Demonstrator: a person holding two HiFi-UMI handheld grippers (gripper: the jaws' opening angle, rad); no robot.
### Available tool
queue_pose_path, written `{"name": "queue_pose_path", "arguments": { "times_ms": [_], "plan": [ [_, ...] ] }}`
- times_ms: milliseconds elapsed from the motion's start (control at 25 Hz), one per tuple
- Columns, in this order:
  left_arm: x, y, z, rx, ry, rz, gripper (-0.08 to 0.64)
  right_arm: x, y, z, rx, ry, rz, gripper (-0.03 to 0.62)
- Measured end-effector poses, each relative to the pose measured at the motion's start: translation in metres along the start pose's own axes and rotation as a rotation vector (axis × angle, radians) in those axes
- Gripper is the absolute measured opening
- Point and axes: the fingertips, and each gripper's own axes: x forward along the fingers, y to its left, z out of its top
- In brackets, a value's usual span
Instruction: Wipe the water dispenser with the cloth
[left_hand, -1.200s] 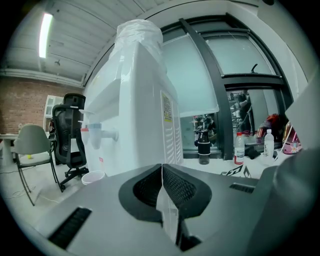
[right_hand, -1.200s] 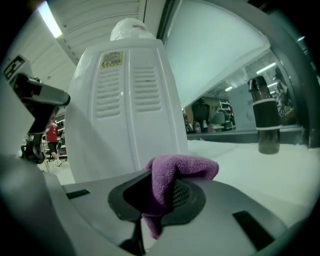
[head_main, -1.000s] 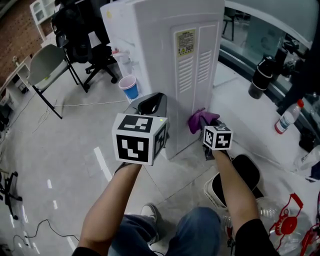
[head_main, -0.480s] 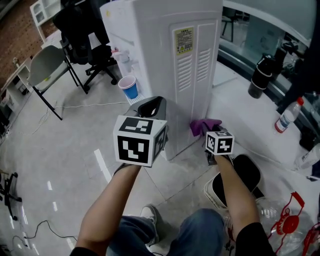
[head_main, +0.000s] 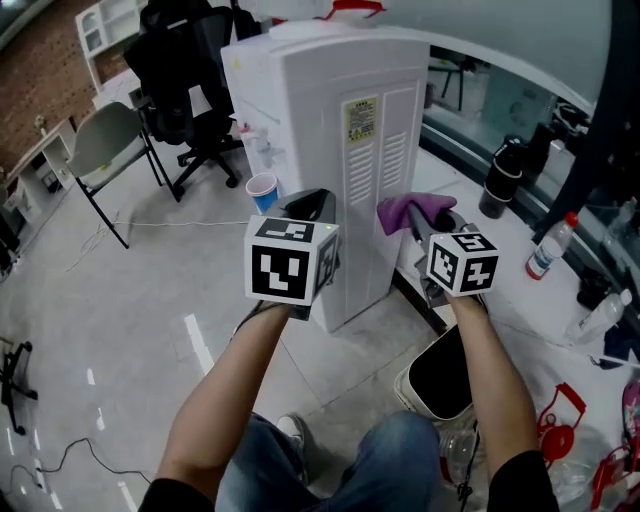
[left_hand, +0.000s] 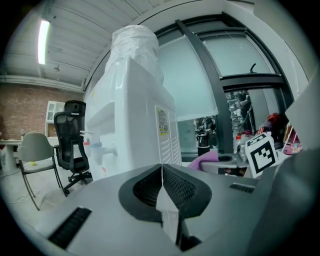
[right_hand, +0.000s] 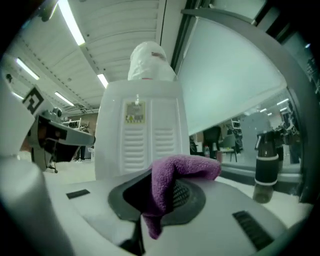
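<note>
The white water dispenser (head_main: 330, 130) stands upright on the floor, its vented side panel with a label facing me; it also fills the middle of the left gripper view (left_hand: 135, 130) and the right gripper view (right_hand: 140, 135). A purple cloth (head_main: 412, 210) is pinched in my right gripper (head_main: 425, 222), held just off the dispenser's right side; in the right gripper view the cloth (right_hand: 172, 182) bunches out over the jaws of that gripper (right_hand: 155, 200). My left gripper (head_main: 305, 208) hangs in front of the dispenser, its jaws shut on nothing (left_hand: 162, 192).
A blue-and-white paper cup (head_main: 263, 190) sits under the dispenser's taps. A black office chair (head_main: 190, 80) and a grey folding chair (head_main: 105, 150) stand at the left. A black-lined bin (head_main: 445, 375) is by my right leg. Bottles (head_main: 500, 175) line the window ledge at the right.
My right gripper with the purple cloth has risen from low on the dispenser's side panel to about mid-height. The head view has shifted back. The left gripper has stayed in place.
</note>
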Motion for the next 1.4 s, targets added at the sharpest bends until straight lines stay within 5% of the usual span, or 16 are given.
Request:
{"name": "queue_pose_path", "arguments": {
  "times_ms": [400, 880, 1040, 1400],
  "plan": [
    [-0.018, 0.014, 0.05, 0.0, -0.057, 0.035, 0.028, -0.022, 0.041, 0.159, -0.12, -0.203, 0.097, 0.04],
    [-0.036, 0.037, 0.062, -0.002, -0.071, 0.08, 0.028, -0.005, 0.092, 0.278, -0.204, -0.379, 0.162, 0.04],
    [-0.037, 0.043, 0.064, -0.002, -0.08, 0.078, 0.028, 0.009, 0.09, 0.288, -0.182, -0.382, 0.139, 0.04],
    [-0.033, 0.044, 0.047, -0.009, -0.064, 0.078, 0.028, 0.025, 0.088, 0.242, -0.137, -0.331, 0.15, 0.04]
  ]
}}
